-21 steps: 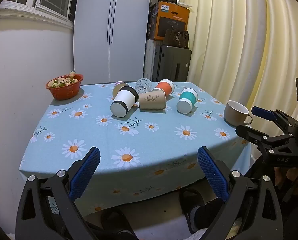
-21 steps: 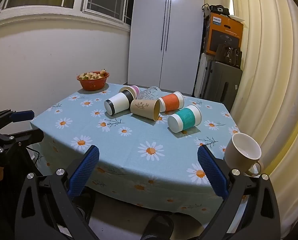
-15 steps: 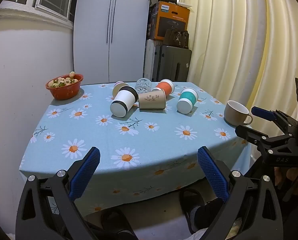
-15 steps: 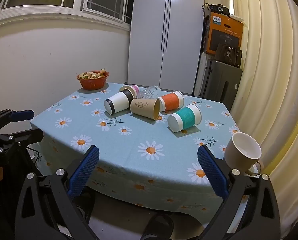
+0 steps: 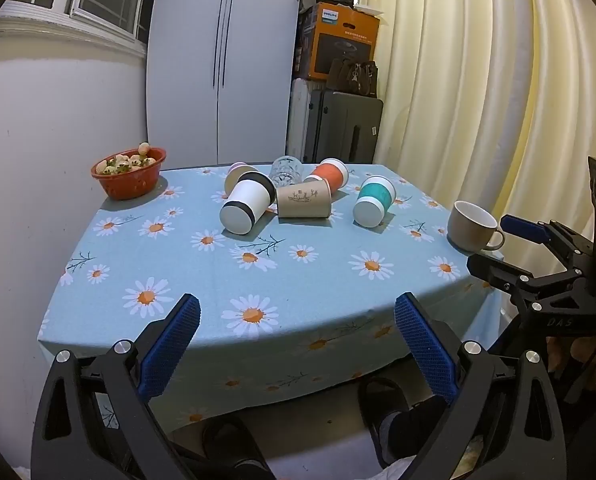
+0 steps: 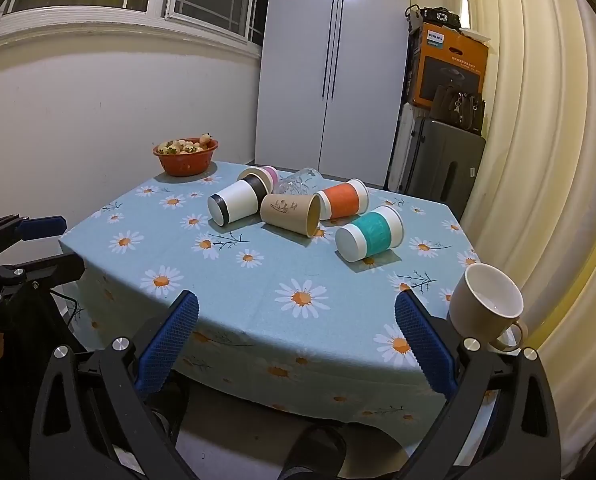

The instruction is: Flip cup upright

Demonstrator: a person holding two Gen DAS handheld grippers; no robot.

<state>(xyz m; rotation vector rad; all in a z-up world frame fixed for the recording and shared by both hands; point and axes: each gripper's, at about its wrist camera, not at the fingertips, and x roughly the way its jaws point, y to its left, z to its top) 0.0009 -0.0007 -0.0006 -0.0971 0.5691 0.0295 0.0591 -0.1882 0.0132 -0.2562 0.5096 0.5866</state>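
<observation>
Room: I see a table (image 5: 282, 280) under a blue daisy cloth, with grey cabinet doors (image 6: 333, 64), cream curtains (image 5: 477, 80) and a stacked orange box (image 5: 343, 42) behind it.
Fallen cups: a cluster lies on its side toward the far middle of the cloth. I count a white cup with black band (image 5: 248, 208), a brown paper cup (image 5: 303, 200), an orange cup (image 5: 329, 174), a teal cup (image 5: 373, 200), a pink-banded cup (image 6: 264, 174) behind the white one, and a clear glass (image 5: 286, 170).
Teal cup: it lies a little apart from the others, on the right side, base toward me.
Mug: a beige mug (image 6: 487, 304) stands upright near the right front corner.
Bowl: a red bowl (image 5: 130, 172) of fruit sits at the far left corner.
Left gripper (image 5: 296, 344): my blue pads are spread wide, holding nothing, off the near edge of the table.
Right gripper (image 6: 296, 344): likewise spread wide and empty, off the near edge, with the mug just beside its right finger in view.
</observation>
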